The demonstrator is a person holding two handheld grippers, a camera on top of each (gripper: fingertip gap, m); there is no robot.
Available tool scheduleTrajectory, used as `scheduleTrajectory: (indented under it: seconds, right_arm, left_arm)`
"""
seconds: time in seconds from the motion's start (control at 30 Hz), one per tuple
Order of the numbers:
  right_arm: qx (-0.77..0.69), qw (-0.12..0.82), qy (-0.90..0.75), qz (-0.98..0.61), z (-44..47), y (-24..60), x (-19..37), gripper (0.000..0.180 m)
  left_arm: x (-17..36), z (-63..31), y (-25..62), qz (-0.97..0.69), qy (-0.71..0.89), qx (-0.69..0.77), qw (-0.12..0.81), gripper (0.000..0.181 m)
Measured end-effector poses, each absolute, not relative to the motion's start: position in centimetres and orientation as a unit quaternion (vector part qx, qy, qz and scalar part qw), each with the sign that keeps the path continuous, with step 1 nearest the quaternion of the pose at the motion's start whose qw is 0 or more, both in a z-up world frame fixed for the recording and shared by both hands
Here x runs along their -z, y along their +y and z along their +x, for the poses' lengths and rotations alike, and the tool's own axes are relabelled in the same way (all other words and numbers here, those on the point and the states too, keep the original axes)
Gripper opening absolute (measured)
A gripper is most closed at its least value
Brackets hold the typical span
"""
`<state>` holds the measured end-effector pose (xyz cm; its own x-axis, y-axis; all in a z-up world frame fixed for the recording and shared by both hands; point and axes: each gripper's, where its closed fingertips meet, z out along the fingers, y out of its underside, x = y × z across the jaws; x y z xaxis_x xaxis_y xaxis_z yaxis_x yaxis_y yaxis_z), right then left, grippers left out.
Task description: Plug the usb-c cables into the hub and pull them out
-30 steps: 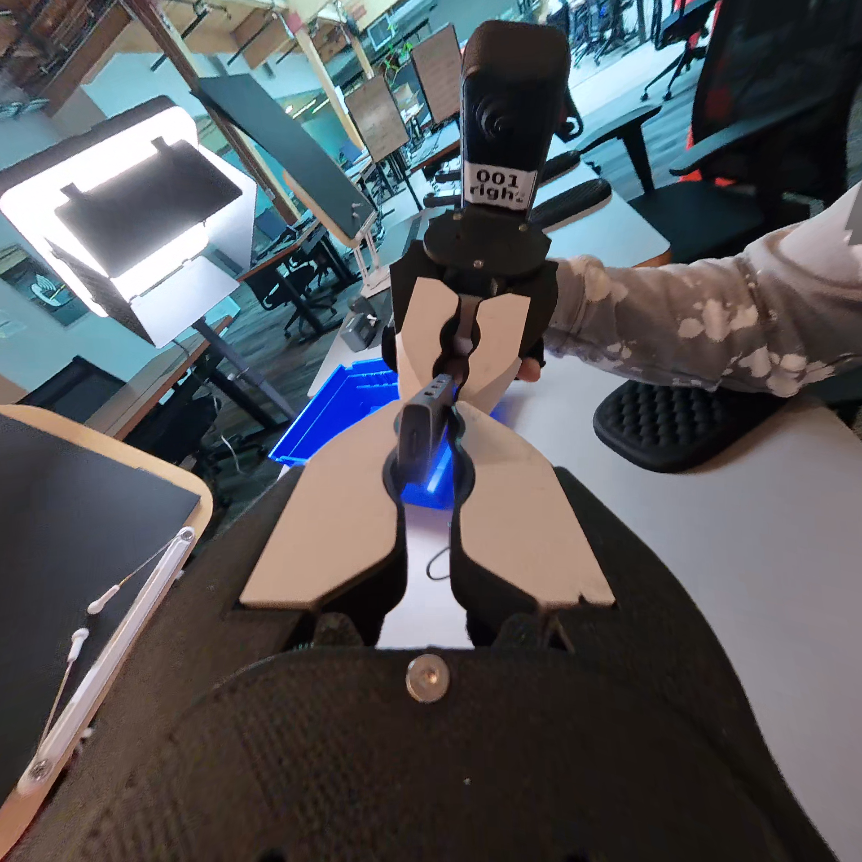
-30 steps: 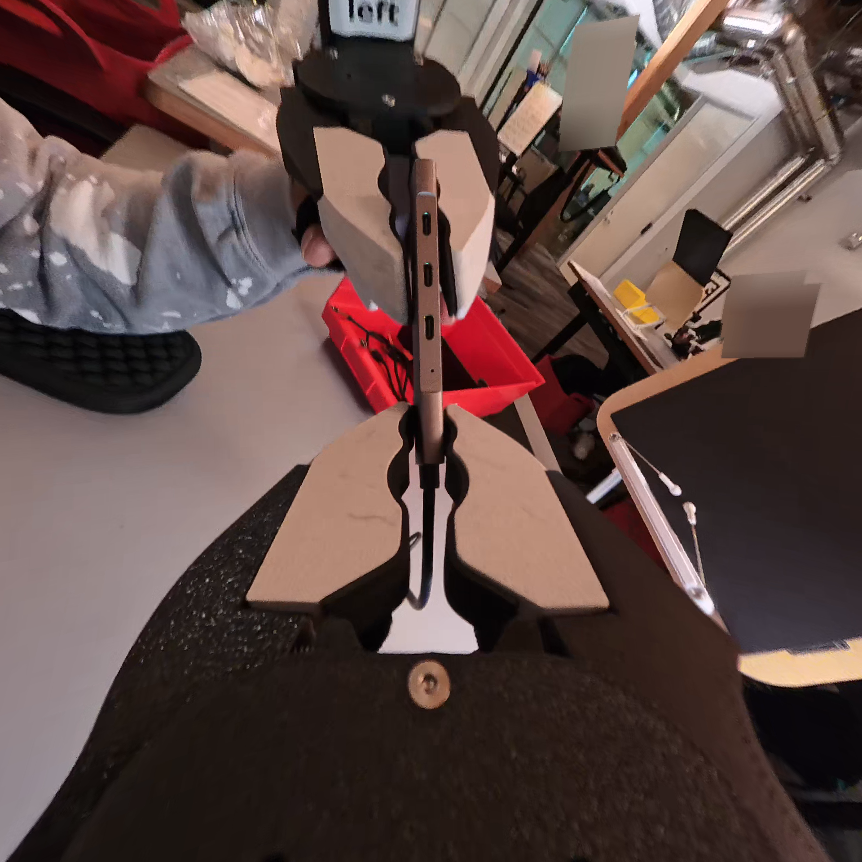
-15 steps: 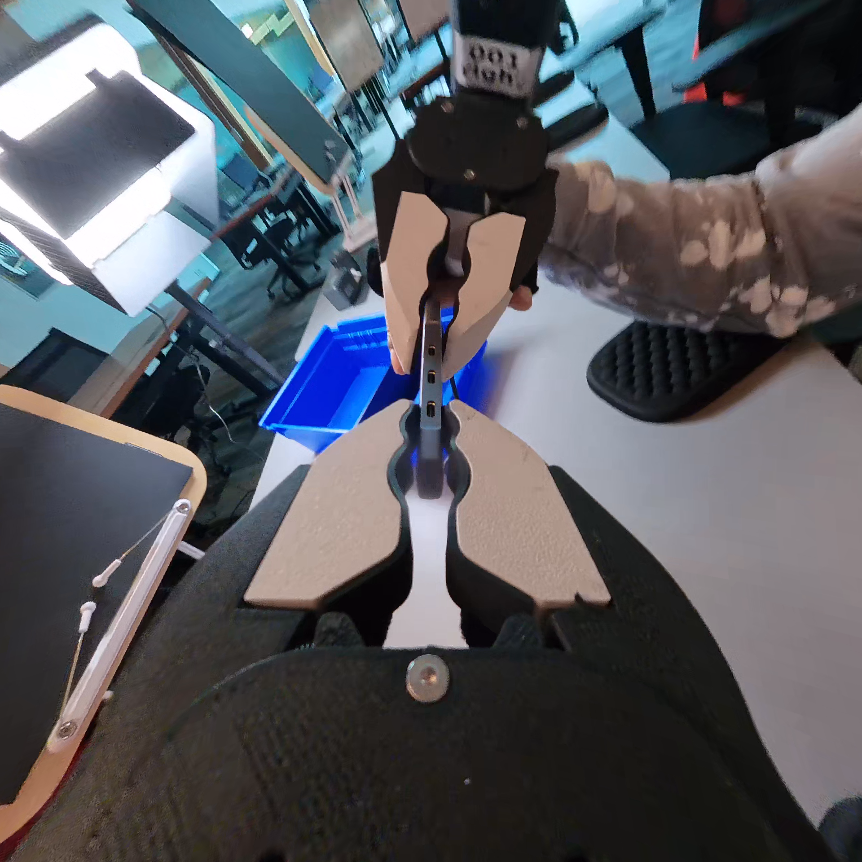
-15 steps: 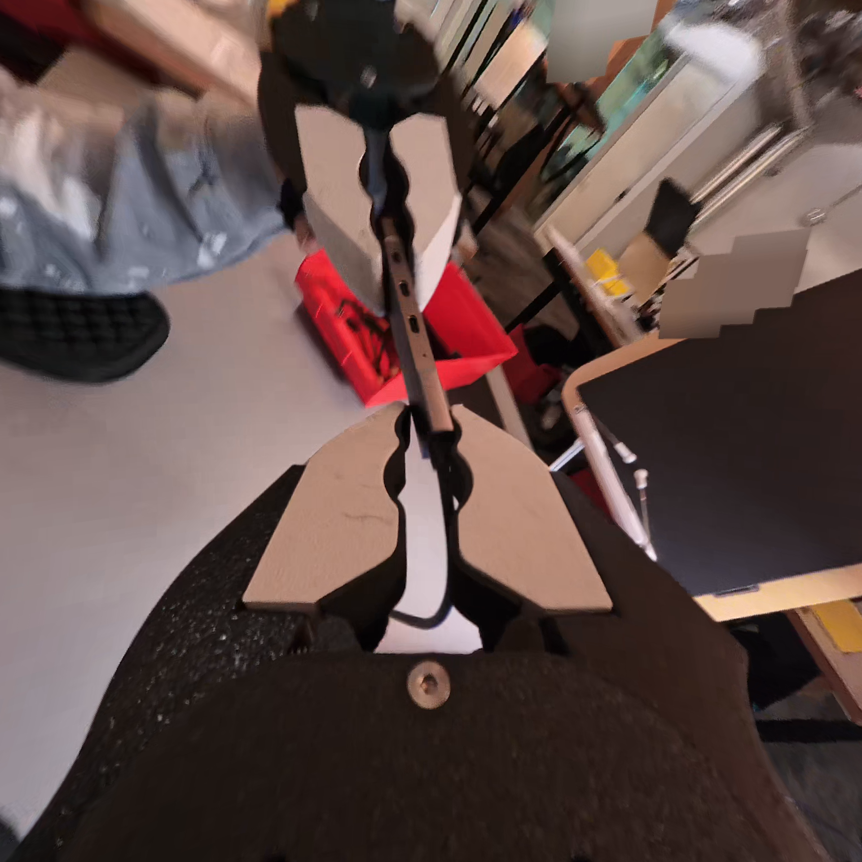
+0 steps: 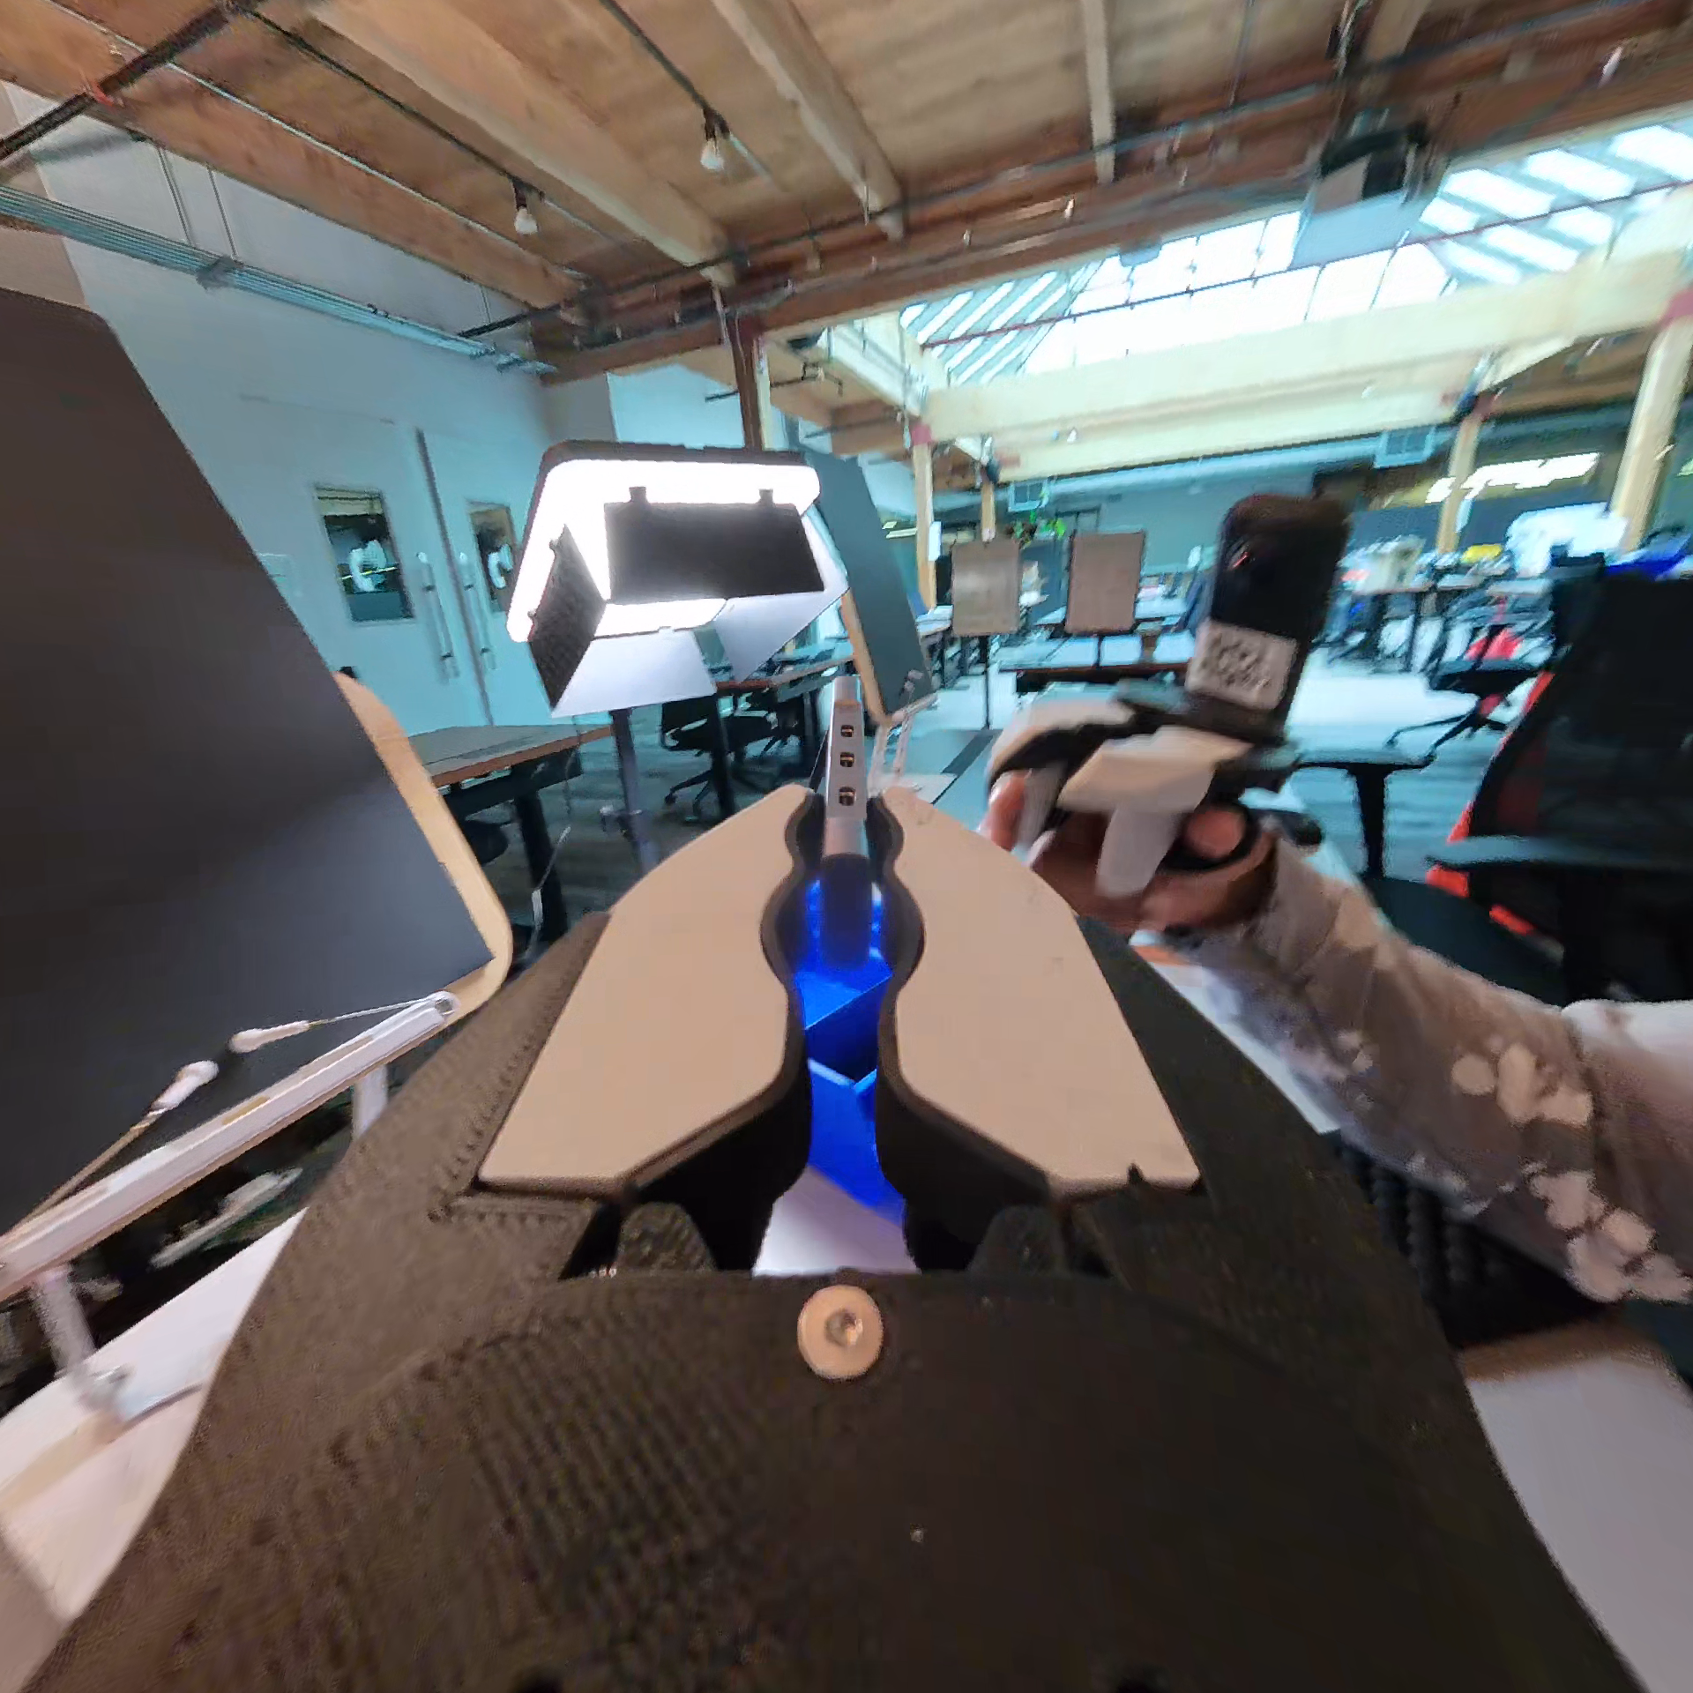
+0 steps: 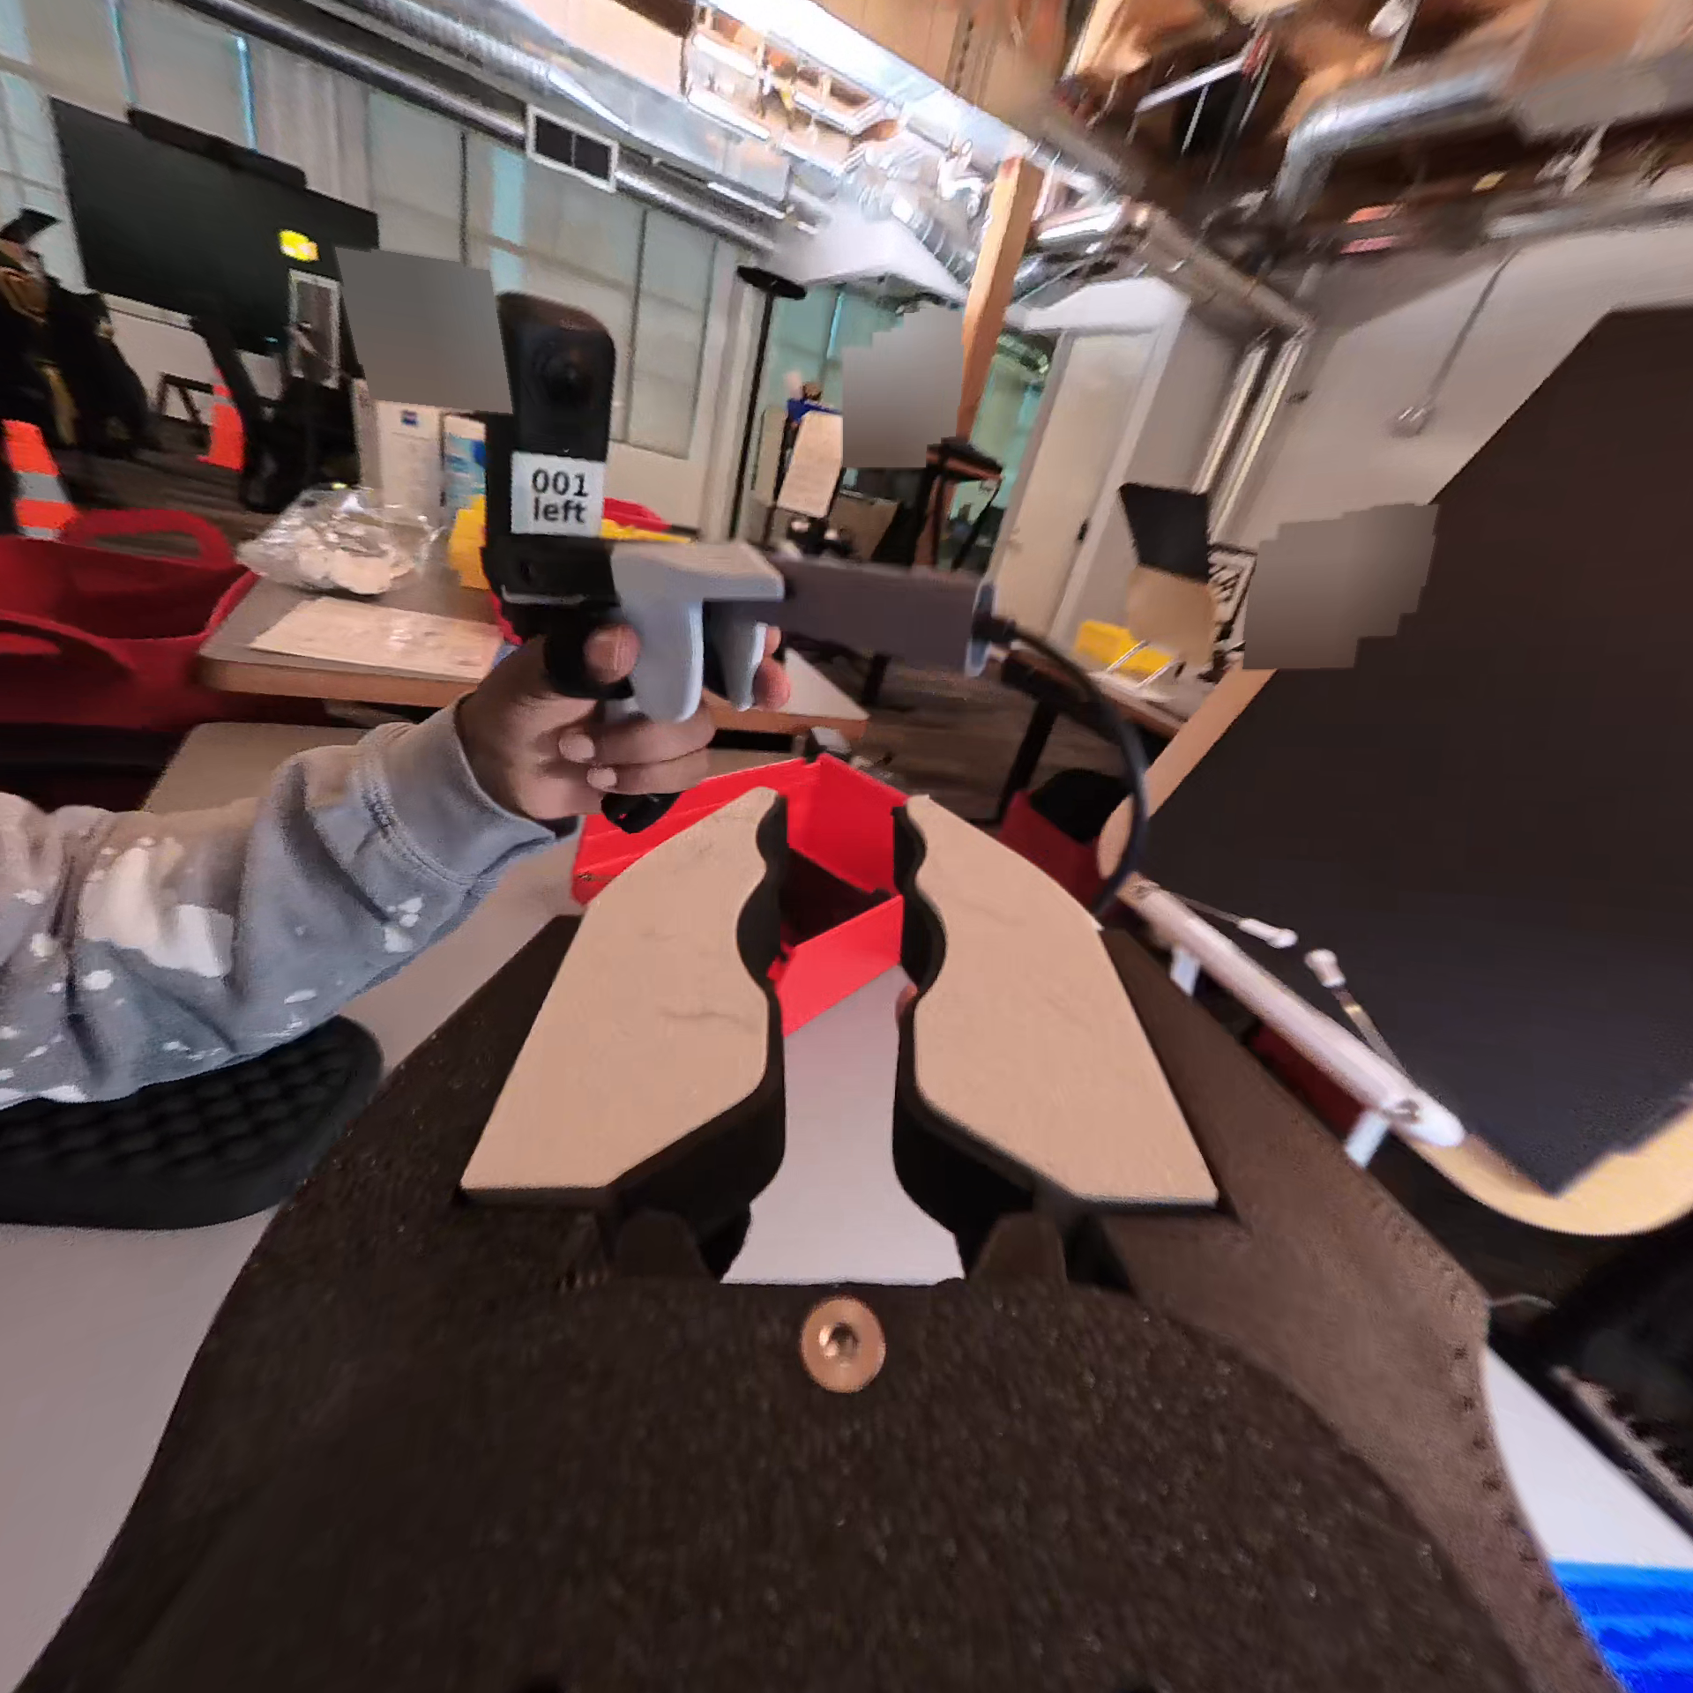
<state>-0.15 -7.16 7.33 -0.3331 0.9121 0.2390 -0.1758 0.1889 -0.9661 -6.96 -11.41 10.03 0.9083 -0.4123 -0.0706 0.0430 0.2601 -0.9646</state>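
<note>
While the left gripper (image 5: 841,806) pinches the grey hub (image 5: 843,760) near its fingertips, the hub stands on edge with three ports facing the camera, pointing toward 12 o'clock. Below it, between the fingers, a blue bin (image 5: 843,1063) shows. At 2 o'clock in the left wrist view, a hand (image 5: 1136,861) holds the right gripper (image 5: 1076,829), blurred. In the right wrist view that gripper's (image 6: 843,815) jaws stand apart with nothing between them; a red bin (image 6: 824,879) lies beyond the gap. At 1 o'clock a black cable (image 6: 1113,733) arcs from the hub's end (image 6: 982,628).
</note>
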Motion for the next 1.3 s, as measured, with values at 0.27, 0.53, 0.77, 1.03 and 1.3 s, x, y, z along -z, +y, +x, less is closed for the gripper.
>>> scheduleTrajectory:
  seconds: [0.27, 0.53, 0.77, 1.03, 1.3]
  right_arm:
    - [-0.647, 0.412, -0.57, -0.294, -1.1, -8.8, -6.7, 0.033]
    - [-0.641, 0.397, -0.603, -0.259, 0.2, -9.6, -6.4, 0.018]
    - [-0.629, 0.397, -0.622, -0.245, 0.4, -9.8, -5.8, 0.009]
    - [-0.616, 0.415, -0.613, -0.269, 1.3, -7.0, -6.2, 0.009]
    - [-0.601, 0.431, -0.608, -0.289, 1.0, -5.5, -5.8, 0.01]
  left_arm:
    - [-8.4, -1.3, -10.2, -0.581, 0.209, 0.269, 0.739, 0.01]
    - [-6.2, 0.7, -10.0, -0.621, 0.26, 0.277, 0.686, 0.01]
    - [-6.0, -0.3, -10.8, -0.639, 0.274, 0.271, 0.666, 0.016]
    - [-6.1, -14.2, -14.0, -0.729, 0.123, 0.106, 0.665, 0.023]
    - [5.9, -25.5, -16.4, -0.903, -0.02, -0.031, 0.428, 0.025]
